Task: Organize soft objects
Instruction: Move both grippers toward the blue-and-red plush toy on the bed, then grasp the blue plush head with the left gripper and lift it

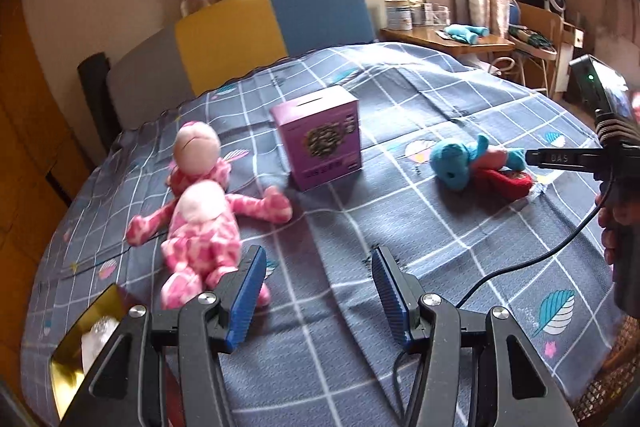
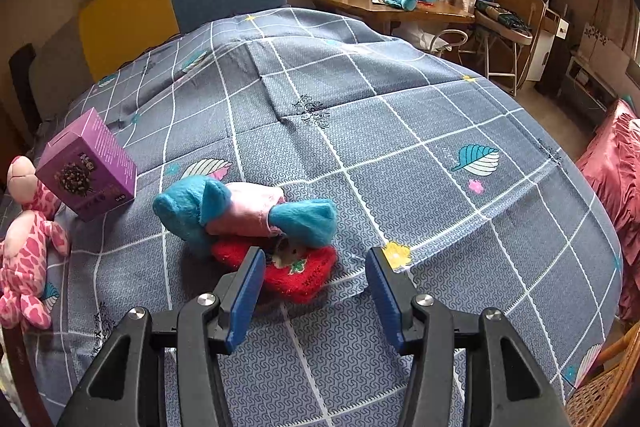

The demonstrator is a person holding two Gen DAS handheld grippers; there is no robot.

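A pink spotted plush monkey [image 1: 200,219] lies on the grey checked bed cover [image 1: 460,239], just ahead and left of my open, empty left gripper [image 1: 318,267]; it also shows at the left edge of the right wrist view [image 2: 28,247]. A blue and pink plush toy [image 2: 244,211] lies on top of a red plush cushion [image 2: 304,275], directly ahead of my open, empty right gripper [image 2: 316,267]. Both toys show in the left wrist view too, the blue toy [image 1: 464,159] over the red cushion [image 1: 508,183], with the right gripper's fingertip [image 1: 560,159] beside them.
A purple carton [image 1: 324,143] stands upright between the two toy groups, also in the right wrist view [image 2: 88,171]. A gold-rimmed tray [image 1: 80,343] sits at the near left. A bedside table [image 2: 400,11] holds tins and another blue plush. A pink quilt [image 2: 612,179] lies right.
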